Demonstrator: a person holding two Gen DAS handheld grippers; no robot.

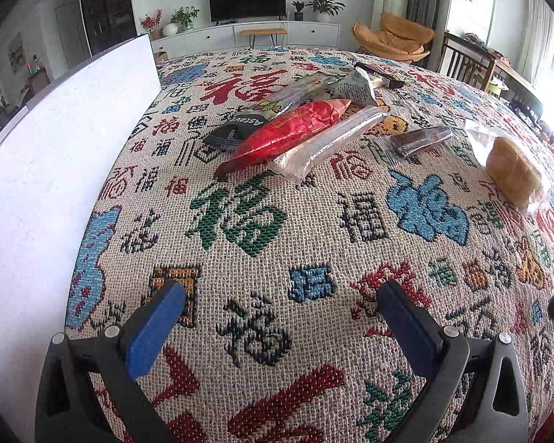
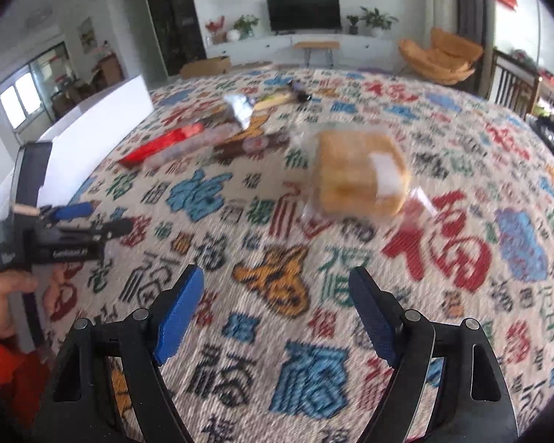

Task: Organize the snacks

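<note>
Seven wrapped snacks lie on the cloth. Five crowd together in the upper middle of the left wrist view: a red packet (image 1: 291,131), a clear long pack (image 1: 328,144) touching its right side, a dark bag (image 1: 236,129) on its left, a grey printed pack (image 1: 354,86) behind, and a dark bar (image 1: 378,72) farthest back. A brown bar (image 1: 421,141) lies apart to the right, and a bagged bun (image 1: 513,171) sits at the right edge. One white box (image 1: 62,147) stands along the left; its inside is hidden. Both claws hang open and empty above the cloth (image 1: 240,221): the left gripper (image 1: 282,313) at lower centre of its own view, the right gripper (image 2: 277,306) likewise, its blurred view showing the bun (image 2: 358,173) ahead. Behind are a TV (image 1: 247,0), four potted plants, a white cabinet (image 1: 247,35) and an orange chair (image 1: 399,38).
</note>
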